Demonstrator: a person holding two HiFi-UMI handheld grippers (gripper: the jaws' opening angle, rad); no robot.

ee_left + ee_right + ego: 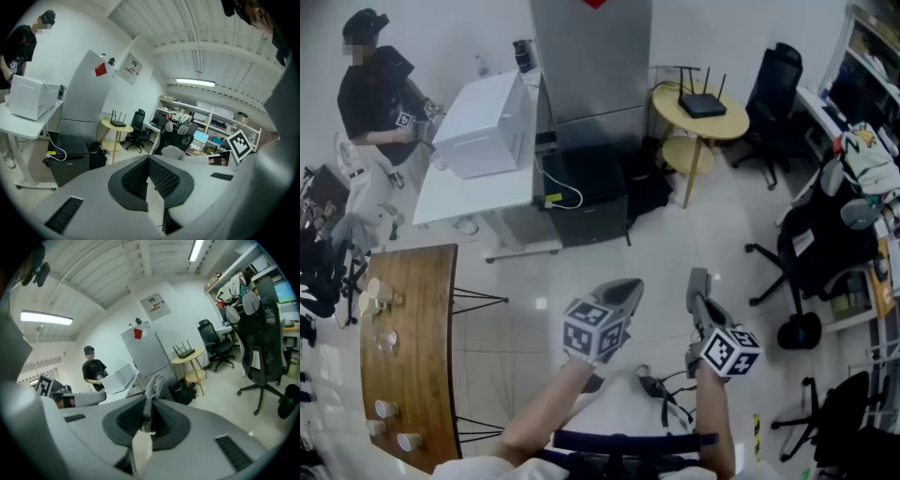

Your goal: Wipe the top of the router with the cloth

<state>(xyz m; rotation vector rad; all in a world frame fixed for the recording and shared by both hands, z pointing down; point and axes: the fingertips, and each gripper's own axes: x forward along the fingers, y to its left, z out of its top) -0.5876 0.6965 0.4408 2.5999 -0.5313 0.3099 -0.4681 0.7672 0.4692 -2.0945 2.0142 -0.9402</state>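
The router [703, 105] sits on the round yellow surface [667, 114] at the far right, well apart from the person, so it is out of wiping reach. The cloth [153, 389] stands pinched in the right hand-held gripper [149, 409], ready for use. The left hand-held gripper [148, 162] has its jaws pressed together on nothing, likely spare

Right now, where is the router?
The router sits on the round yellow table across the room, upper right of centre in the head view, between the tall grey cabinet and a black office chair.
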